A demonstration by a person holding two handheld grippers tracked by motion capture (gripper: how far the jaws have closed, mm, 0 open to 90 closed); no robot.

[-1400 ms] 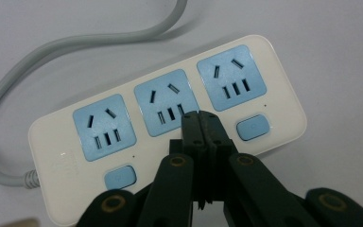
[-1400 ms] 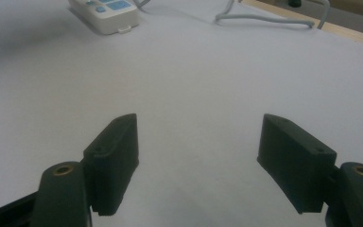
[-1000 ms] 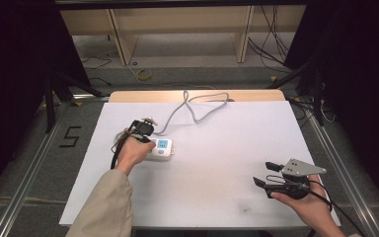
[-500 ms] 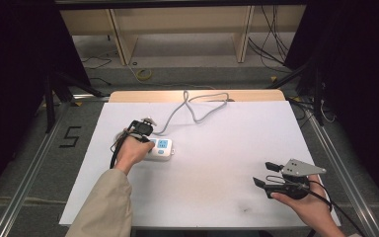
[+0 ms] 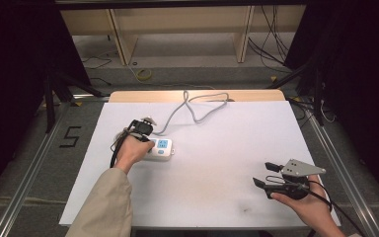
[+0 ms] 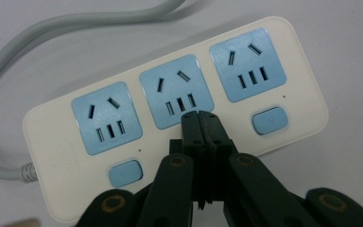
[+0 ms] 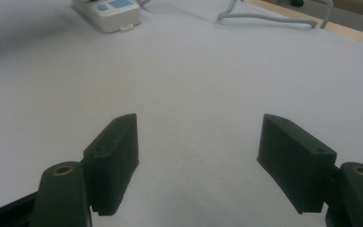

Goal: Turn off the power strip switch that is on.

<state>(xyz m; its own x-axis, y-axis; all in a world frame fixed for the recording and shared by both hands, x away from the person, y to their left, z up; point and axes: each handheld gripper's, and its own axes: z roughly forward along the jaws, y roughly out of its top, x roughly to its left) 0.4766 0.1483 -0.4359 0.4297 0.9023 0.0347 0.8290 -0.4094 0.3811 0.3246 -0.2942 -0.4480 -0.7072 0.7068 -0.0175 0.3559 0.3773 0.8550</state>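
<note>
Two hand-held grippers are seen on one white table (image 5: 212, 163), along with one white power strip (image 5: 159, 147) and its one grey cord (image 5: 197, 106). Three blue sockets and two blue switch buttons are counted on the power strip in the left gripper view; a third button may be hidden behind the jaws, but this cannot be told.

The left hand-held gripper (image 6: 201, 120) is held over the power strip at the left of the table, its jaws pressed together with nothing between them. Their joined tips are placed at the lower edge of the middle socket (image 6: 176, 91), between the two visible buttons; whether the tips touch the surface cannot be told. The cord is seen leaving the strip's end and looping toward the far edge of the table.

The right hand-held gripper (image 7: 197, 156) is held near the table's right front corner, well apart from the power strip, with its jaws spread wide and only bare table between them. The strip is seen far off beyond those jaws.
</note>
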